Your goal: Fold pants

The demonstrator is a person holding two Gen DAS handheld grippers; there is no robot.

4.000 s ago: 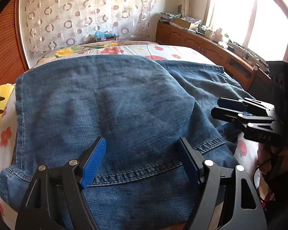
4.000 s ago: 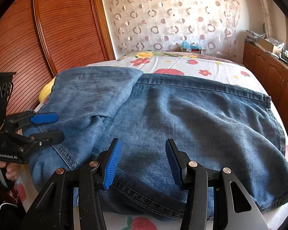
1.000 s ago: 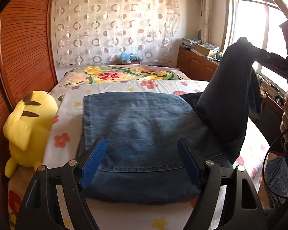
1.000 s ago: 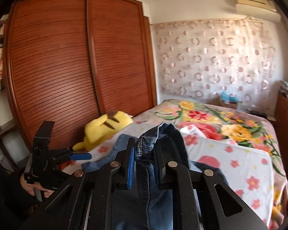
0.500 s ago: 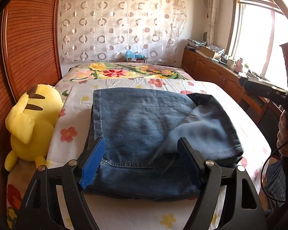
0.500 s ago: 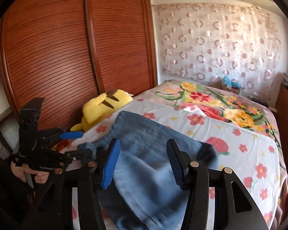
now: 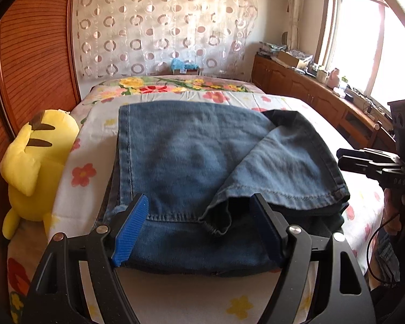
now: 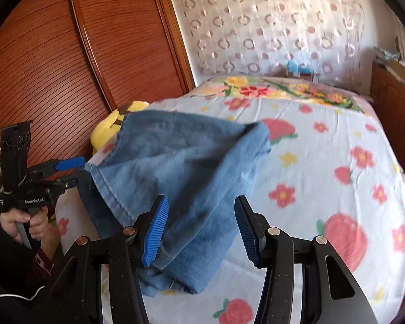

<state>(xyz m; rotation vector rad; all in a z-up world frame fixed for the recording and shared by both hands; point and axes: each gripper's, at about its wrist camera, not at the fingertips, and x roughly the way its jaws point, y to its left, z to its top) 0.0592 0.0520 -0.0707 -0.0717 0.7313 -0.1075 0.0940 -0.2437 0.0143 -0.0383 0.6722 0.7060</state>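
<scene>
Blue jeans lie folded on the floral bed, their hem flap dropped loosely and askew over the right half. My left gripper stands open over the jeans' near edge, its pads on either side of the cloth and not pressing it. In the right wrist view the jeans look blurred. There my right gripper is open just above their near corner, with nothing pinched. The left gripper shows at the jeans' left hem, and the right gripper at the right edge of the left wrist view.
A yellow plush toy lies between the jeans and the wooden sliding wardrobe. A low wooden cabinet with clutter runs under the window on the right. Bare floral sheet stretches right of the jeans. A hand grips the left tool.
The right gripper let go of the pant leg it held up. The cloth dropped onto the folded jeans, and the gripper sank and tilted down. The left gripper stayed open and nearly still.
</scene>
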